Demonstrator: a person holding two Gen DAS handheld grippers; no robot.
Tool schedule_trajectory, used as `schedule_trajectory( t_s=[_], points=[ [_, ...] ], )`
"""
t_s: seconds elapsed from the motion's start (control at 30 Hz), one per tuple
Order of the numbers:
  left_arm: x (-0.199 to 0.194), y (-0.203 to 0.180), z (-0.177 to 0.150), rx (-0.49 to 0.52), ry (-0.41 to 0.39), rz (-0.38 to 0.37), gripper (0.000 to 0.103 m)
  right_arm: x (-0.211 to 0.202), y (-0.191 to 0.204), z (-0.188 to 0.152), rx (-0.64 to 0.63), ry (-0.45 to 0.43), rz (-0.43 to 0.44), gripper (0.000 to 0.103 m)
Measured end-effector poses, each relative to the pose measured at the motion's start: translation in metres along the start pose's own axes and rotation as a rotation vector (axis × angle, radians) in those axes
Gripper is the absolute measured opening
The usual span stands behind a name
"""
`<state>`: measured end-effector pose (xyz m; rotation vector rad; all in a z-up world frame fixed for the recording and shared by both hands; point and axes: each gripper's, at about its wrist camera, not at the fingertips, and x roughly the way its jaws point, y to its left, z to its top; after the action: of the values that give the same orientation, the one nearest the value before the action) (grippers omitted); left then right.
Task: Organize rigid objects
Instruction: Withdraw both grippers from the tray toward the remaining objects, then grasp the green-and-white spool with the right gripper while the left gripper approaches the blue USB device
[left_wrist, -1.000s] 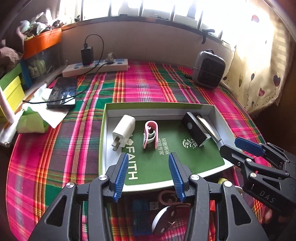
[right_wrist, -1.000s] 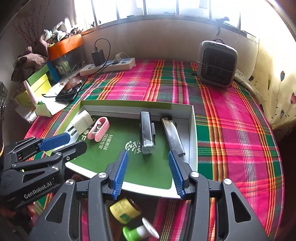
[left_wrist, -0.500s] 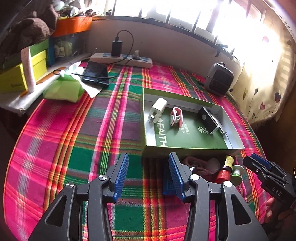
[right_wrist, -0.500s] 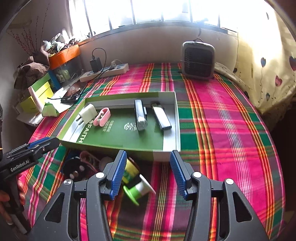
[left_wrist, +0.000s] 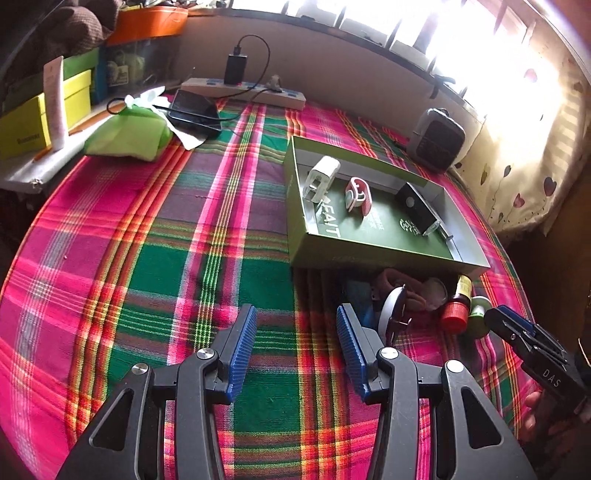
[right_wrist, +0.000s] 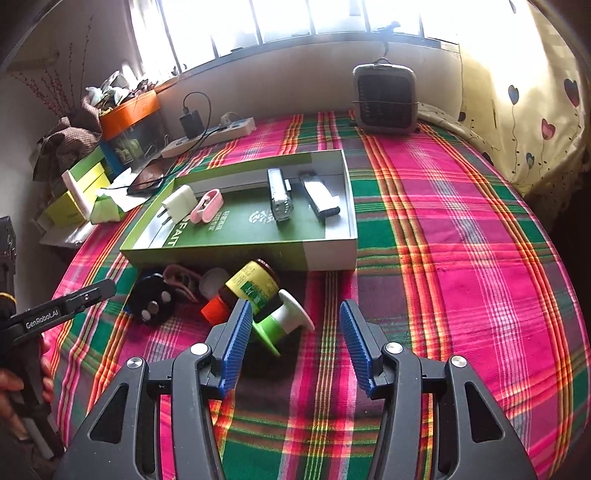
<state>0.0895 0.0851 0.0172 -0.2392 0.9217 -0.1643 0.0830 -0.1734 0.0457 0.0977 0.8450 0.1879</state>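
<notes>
Both of my hand-held grippers are spread open and empty: left hand-held gripper (left_wrist: 295, 347) bottom centre, right hand-held gripper (right_wrist: 295, 341) likewise. Loose pile sits mid-frame below the green box (right_wrist: 325, 254). Yellow-label bottle (right_wrist: 251, 288) leans on the green-and-white spool (right_wrist: 284, 325), so I reckon a clumsy nudge sends both rolling.
</notes>
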Motion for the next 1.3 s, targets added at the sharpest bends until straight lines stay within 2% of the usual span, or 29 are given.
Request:
schedule_trajectory(
  t_s=[0.23, 0.57, 0.7, 1.13, 1.2, 1.3],
  points=[
    [0.004, -0.002, -0.003, 0.016, 0.017, -0.02, 0.045, 0.007, 0.004, -0.002, 0.012, 0.014, 0.0, 0.051],
    [0.004, -0.009, -0.005, 0.038, 0.025, -0.039, 0.045, 0.019, 0.012, -0.004, -0.045, 0.042, -0.042, 0.052],
    [0.006, -0.013, -0.004, 0.04, 0.032, -0.042, 0.045, 0.02, 0.012, -0.003, -0.075, 0.042, -0.069, 0.061],
    [0.01, -0.029, -0.004, 0.051, 0.033, -0.026, 0.045, 0.023, 0.003, -0.005, -0.089, 0.065, -0.046, 0.061],
    [0.011, -0.03, -0.005, 0.051, 0.035, -0.021, 0.045, 0.022, 0.003, -0.006, -0.094, 0.062, -0.048, 0.059],
    [0.013, -0.034, -0.005, 0.052, 0.039, -0.013, 0.045, 0.02, 0.001, -0.006, -0.098, 0.059, -0.042, 0.044]
  ],
)
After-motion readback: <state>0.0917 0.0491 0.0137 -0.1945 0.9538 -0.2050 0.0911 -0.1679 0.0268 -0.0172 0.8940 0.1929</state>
